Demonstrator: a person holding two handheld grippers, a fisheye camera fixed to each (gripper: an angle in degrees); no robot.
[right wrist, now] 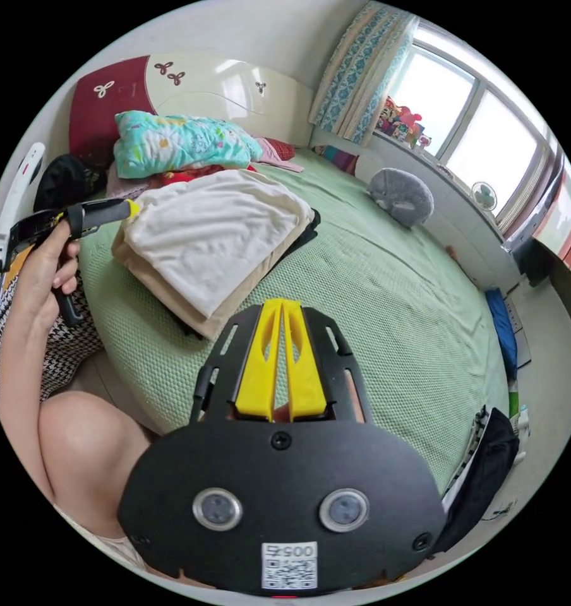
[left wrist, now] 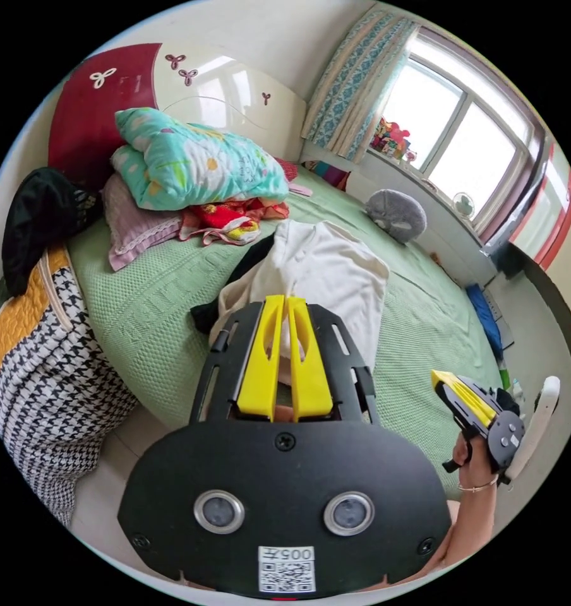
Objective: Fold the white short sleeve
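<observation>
The white short sleeve (right wrist: 216, 233) lies folded on a beige garment (right wrist: 172, 297) and dark clothes, on the green bed (right wrist: 386, 303). In the left gripper view the white short sleeve (left wrist: 336, 271) spreads just beyond my left gripper (left wrist: 286, 300), whose yellow jaws are closed on its near edge with white cloth showing between them. In the right gripper view a hand holds the left gripper (right wrist: 132, 207) with its tip at the shirt's corner. My right gripper (right wrist: 282, 303) is shut with nothing in it, over bare bedspread beside the stack. It also appears as the right gripper (left wrist: 434, 377), held off the bed's edge.
A teal quilt (left wrist: 197, 158) lies on pillows and red clothes by the headboard. A grey plush (left wrist: 396, 214) sits near the window wall. A houndstooth bag (left wrist: 39, 366) with a black bag (left wrist: 39, 221) on top stands beside the bed. A dark bag (right wrist: 487, 467) lies on the floor.
</observation>
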